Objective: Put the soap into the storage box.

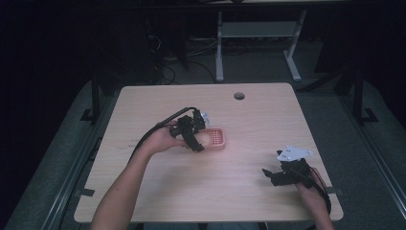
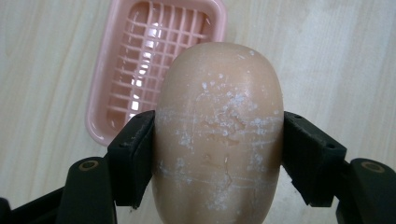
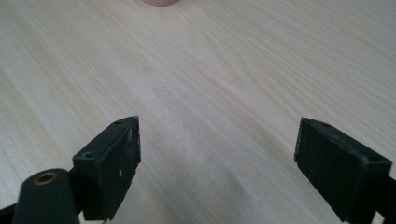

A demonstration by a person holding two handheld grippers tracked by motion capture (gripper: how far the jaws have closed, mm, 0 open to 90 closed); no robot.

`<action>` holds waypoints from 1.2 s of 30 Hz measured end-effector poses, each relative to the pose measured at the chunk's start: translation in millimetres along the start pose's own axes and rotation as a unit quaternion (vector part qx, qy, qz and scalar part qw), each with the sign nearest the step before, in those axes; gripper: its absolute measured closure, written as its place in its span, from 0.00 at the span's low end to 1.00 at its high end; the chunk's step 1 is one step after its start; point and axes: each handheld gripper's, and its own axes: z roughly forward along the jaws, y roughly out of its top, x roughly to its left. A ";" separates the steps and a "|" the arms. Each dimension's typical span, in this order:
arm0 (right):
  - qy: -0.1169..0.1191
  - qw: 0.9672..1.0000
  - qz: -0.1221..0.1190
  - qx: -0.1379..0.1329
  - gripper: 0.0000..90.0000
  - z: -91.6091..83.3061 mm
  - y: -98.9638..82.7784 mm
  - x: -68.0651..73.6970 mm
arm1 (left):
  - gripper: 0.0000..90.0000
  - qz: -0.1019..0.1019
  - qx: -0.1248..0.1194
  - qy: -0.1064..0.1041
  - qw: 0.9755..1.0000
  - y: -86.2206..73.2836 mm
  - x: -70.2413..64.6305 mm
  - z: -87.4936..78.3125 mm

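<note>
the left gripper (image 2: 217,154) clenched its fingers on a rounded tan soap bar (image 2: 218,130), hiding part of the empty pink slotted plastic soap dish (image 2: 154,60) beneath, while the right gripper (image 3: 217,168) rested released over the wooden table (image 3: 210,84).

soap (image 2: 218,130) hides pink tray's (image 2: 100,116) corner.

The left black plastic two-jaw tool (image 1: 197,135) had blocky matte jaws on rounded arms, each arm showing a brass-ringed screw hole, and a thick black cable trailed from it along the bare forearm. The right black plastic two-jaw tool (image 1: 269,174) carried a pale grey three-cornered plate on top, with a thin red wire at its rear. No sleeves covered the forearms.
</note>
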 end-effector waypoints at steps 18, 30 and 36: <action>0.001 1.000 0.007 0.002 0.15 0.1 -0.7 0.0 | 0.35 0.003 0.003 0.003 1.000 24.5 17.5 1.0; 0.002 1.000 0.012 -0.001 0.15 0.2 -1.1 -0.3 | 0.35 -0.001 0.012 -0.005 1.000 35.1 29.5 16.6; 0.001 1.000 0.013 -0.002 0.15 0.0 -1.3 -0.6 | 0.35 -0.006 0.023 -0.009 1.000 35.1 33.2 28.6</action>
